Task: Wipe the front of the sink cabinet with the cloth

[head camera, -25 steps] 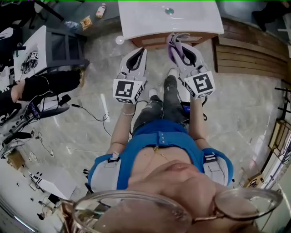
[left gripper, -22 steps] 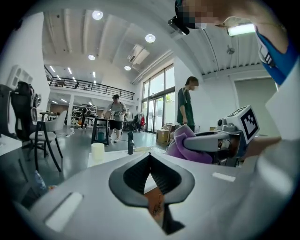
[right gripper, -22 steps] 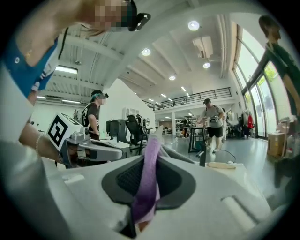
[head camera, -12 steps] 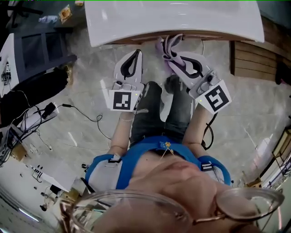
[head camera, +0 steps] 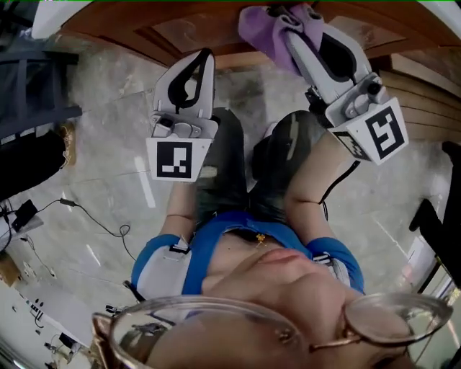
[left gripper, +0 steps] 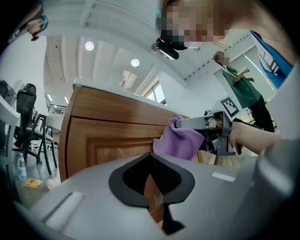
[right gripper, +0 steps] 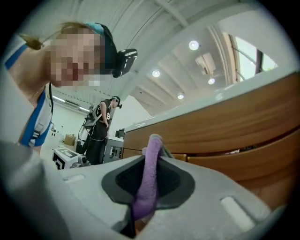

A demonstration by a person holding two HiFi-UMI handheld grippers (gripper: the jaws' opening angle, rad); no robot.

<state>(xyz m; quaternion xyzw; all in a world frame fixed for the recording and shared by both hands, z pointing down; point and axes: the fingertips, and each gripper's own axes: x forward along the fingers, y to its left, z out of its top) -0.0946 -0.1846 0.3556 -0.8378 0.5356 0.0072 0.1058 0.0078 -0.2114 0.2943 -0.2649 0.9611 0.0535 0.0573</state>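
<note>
The sink cabinet's wooden panelled front (head camera: 180, 29) fills the top of the head view, under a white sink top (left gripper: 117, 91). My right gripper (head camera: 277, 16) is shut on a purple cloth (head camera: 261, 32), which it holds up at the cabinet front; whether the cloth touches the wood I cannot tell. In the right gripper view the cloth (right gripper: 149, 183) runs as a strip between the jaws, with the cabinet (right gripper: 243, 122) close ahead. My left gripper (head camera: 207, 53) is shut on nothing and points at the panel (left gripper: 108, 126), left of the cloth (left gripper: 180, 140) and the right gripper (left gripper: 187, 123).
The person's legs (head camera: 238, 166) stand just before the cabinet on a marble floor. Dark furniture (head camera: 36, 94) and cables (head camera: 94, 223) lie to the left, and a slatted wooden platform (head camera: 425, 94) to the right. Another person (right gripper: 101, 126) stands far behind.
The view has dropped low and close to the cabinet. Both grippers have moved forward to its wooden front, the right one carrying the cloth up against the panel.
</note>
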